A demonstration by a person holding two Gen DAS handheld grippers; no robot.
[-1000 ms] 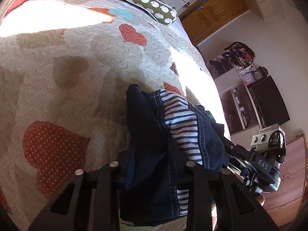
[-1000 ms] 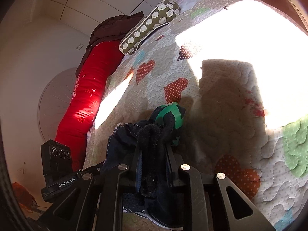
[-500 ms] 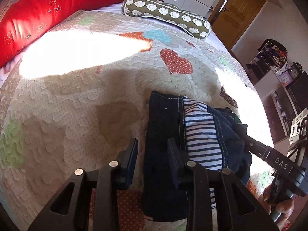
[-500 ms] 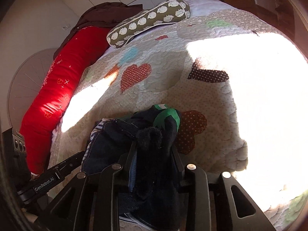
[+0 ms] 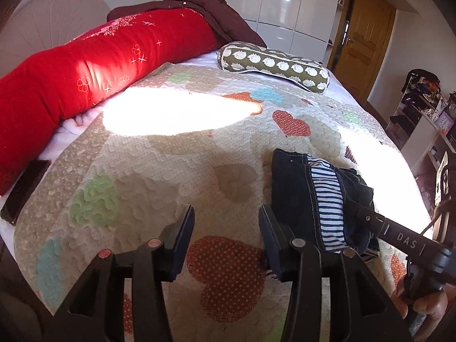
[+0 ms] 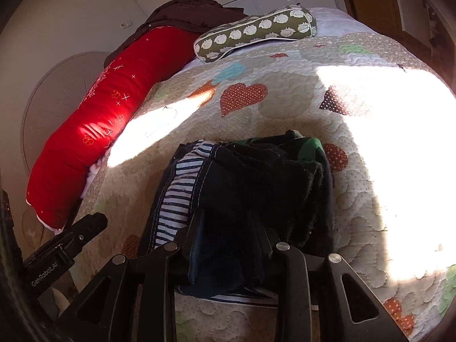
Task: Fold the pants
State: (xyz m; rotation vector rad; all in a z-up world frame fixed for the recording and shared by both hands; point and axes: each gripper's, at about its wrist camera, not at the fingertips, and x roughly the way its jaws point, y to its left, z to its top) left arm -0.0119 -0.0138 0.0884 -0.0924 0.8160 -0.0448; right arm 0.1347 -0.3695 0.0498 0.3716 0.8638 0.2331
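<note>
The dark navy pants [image 5: 293,182] with a blue-and-white striped lining lie bunched on the heart-patterned quilt [image 5: 171,176], right of centre in the left wrist view. My left gripper [image 5: 226,222] is open and empty, just left of the pants. In the right wrist view the pants [image 6: 250,176] fill the middle, with a green patch at their far edge. My right gripper [image 6: 228,228] is shut on the near part of the pants. The right gripper's body also shows in the left wrist view [image 5: 404,239].
A long red bolster [image 5: 94,65] lies along the bed's left side, with a dark brown cloth [image 5: 205,11] at its far end. A green patterned pillow [image 5: 273,65] lies at the head. A dark phone [image 5: 24,188] lies at the left edge. Shelves [image 5: 421,114] stand right.
My left gripper has let go of the pants, opened and drawn back to their left. The pants have come down onto the quilt, still held by my right gripper.
</note>
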